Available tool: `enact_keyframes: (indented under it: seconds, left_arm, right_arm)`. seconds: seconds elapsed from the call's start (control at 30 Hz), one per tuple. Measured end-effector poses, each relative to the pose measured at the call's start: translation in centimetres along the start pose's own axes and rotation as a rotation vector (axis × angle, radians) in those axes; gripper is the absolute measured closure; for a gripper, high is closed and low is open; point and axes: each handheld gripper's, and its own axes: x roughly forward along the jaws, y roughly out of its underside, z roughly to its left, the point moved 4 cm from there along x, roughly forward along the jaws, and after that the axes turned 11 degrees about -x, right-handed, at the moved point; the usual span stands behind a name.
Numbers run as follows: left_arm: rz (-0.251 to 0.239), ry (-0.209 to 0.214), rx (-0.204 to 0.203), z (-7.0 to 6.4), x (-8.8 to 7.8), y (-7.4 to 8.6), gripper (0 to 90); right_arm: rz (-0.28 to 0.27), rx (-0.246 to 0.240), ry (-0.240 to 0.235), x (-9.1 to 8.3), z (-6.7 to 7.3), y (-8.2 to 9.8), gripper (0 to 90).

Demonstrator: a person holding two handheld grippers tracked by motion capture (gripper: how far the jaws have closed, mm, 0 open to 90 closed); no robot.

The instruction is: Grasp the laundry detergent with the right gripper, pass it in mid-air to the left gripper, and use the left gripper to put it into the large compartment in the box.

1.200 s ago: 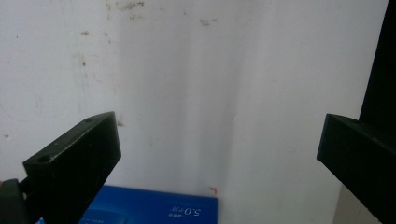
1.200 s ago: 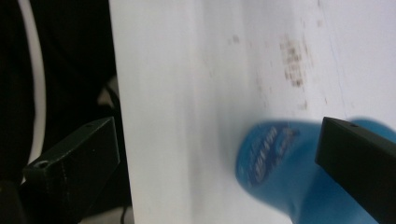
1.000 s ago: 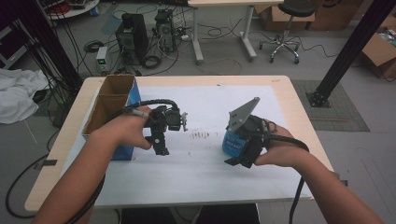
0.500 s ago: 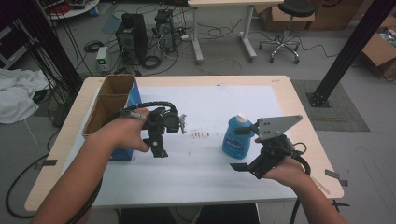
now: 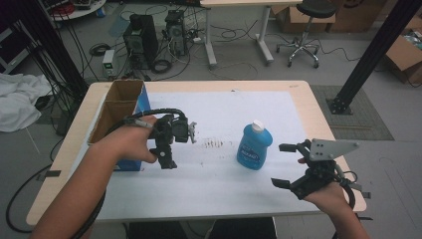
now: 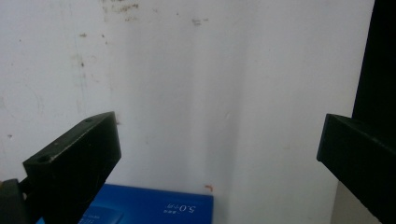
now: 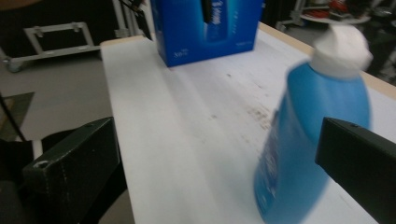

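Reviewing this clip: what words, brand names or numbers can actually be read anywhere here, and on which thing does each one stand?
"5.0" plus a blurred unit, seen upside down: on the blue box, left gripper view.
White print on the same box's side in the right gripper view: too blurred to read.
Label on the blue bottle: white print, too small to read in the high view, smeared in the right gripper view.
Nothing else legible.
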Motion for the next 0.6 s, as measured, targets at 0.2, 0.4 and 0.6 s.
enact_keyframes:
  seconds: [0.2,0.4,0.6]
  left_arm:
    - [0.001,-0.004,0.005,-0.2,0.0,-0.2,0.1]
    - [0.004,-0.007,0.008,-0.5,-0.3,-0.3,0.1]
    - [0.009,-0.011,0.008,-0.6,-0.4,-0.2,0.1]
  right_arm:
    - [0.041,0.042,0.073,-0.9,-1.0,2.9,0.0]
    - [0.054,0.077,0.12,-0.3,-2.4,5.0,0.0]
    - [0.064,0.083,0.148,0.9,-3.7,6.0,0.0]
